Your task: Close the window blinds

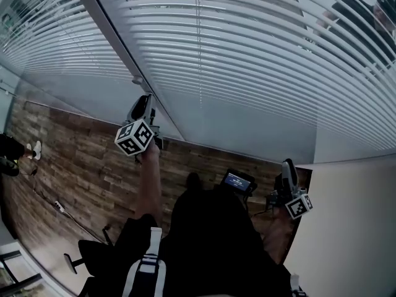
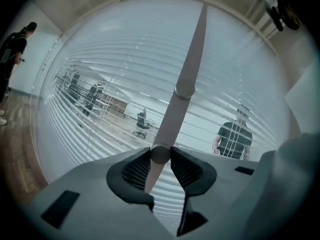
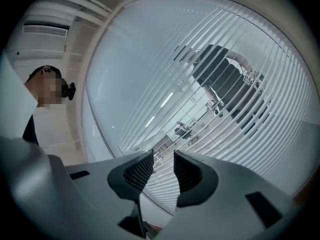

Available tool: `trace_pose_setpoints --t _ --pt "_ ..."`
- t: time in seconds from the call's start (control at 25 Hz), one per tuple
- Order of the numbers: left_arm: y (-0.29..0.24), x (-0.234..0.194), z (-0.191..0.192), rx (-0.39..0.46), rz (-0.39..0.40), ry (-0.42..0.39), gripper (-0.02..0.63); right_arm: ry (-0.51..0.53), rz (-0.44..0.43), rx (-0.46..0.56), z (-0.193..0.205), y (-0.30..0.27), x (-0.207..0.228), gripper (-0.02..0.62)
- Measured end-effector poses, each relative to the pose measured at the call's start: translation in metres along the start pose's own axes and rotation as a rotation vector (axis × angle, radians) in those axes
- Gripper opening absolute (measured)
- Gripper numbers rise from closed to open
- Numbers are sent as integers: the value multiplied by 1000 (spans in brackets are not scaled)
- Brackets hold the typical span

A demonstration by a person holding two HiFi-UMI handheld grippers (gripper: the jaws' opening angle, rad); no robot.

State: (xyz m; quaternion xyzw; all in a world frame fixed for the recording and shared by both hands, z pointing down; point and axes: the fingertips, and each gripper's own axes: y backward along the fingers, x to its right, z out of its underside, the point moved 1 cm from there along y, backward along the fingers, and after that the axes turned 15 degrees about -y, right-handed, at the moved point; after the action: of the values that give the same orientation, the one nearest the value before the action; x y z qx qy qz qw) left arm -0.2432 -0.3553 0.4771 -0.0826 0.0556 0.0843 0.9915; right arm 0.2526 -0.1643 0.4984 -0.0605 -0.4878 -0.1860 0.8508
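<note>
While lifted at head view's left, met the window blinds (image 1: 260,54) w/ L gripper (image 1: 143,101), marker cube turned twd the camera. Showed wood floor (image 1: 80,166) below & left of it, plus a bystander (image 1: 11,156) at the far left edge. Found the blinds hung across the glass straight ahead, filling the top of head view, w/ slats tilted open enough to see thru.

In L gripper view, had L tongs clenched on the blinds' wand (image 2: 192,54), w/ both pads (image 2: 136,170) touching the rod's round lower end. Traced the rest of the rod up & right across the slats, w/ a joint partway along. Showed an office room w/ a chair (image 2: 142,126) behind the glass, left of the rod. Showed a person in dark top (image 2: 234,136) beyond the slats, right of it.

Held R gripper (image 1: 288,167) lower, at head view's right, just beside a plain wall (image 1: 352,228) & clear of the slats. Left R tongs released in R gripper view, w/ pads apart & nothing btwn them, only slats & glass past the gap. Caught a dark figure (image 3: 230,89) thru the slats at upper right of that view.
</note>
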Motion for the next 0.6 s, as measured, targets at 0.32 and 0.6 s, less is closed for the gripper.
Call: trace_pose_setpoints --t 0.32,0.6 --pt "1 7 0 -84 -56 -294 133 -1 9 -8 3 0 2 112" --pt "-4 7 4 -192 -165 -770 133 10 11 -12 2 -6 0 112"
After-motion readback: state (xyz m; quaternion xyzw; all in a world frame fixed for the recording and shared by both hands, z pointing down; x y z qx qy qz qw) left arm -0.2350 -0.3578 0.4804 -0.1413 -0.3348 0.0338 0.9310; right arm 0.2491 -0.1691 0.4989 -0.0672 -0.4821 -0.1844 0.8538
